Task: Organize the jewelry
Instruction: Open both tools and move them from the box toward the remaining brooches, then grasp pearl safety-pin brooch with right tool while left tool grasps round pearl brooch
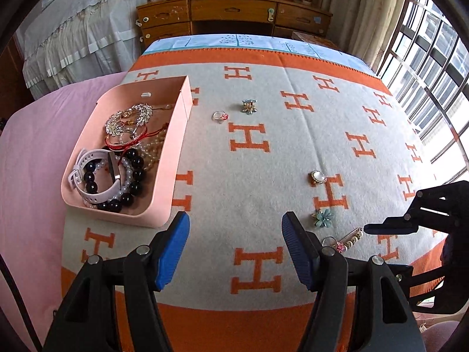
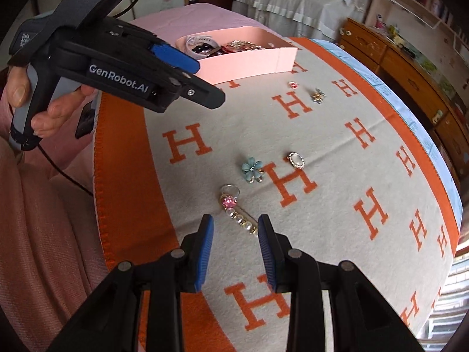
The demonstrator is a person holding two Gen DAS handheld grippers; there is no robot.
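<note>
1. A pink tray (image 1: 173,135) at my blanket's (image 1: 263,176) left edge holds a white watch (image 1: 96,173), black beads (image 1: 136,173), pearls and a rhinestone piece (image 1: 129,118).
2. Loose on the blanket: a red-stone ring (image 1: 220,116) and small claw clip (image 1: 249,107) near the tray.
3. Toward the near right corner: a pearl brooch (image 2: 296,160), blue flower (image 2: 252,170), pink-stone ring (image 2: 229,197) touching a pearl pin (image 2: 243,221).
</note>
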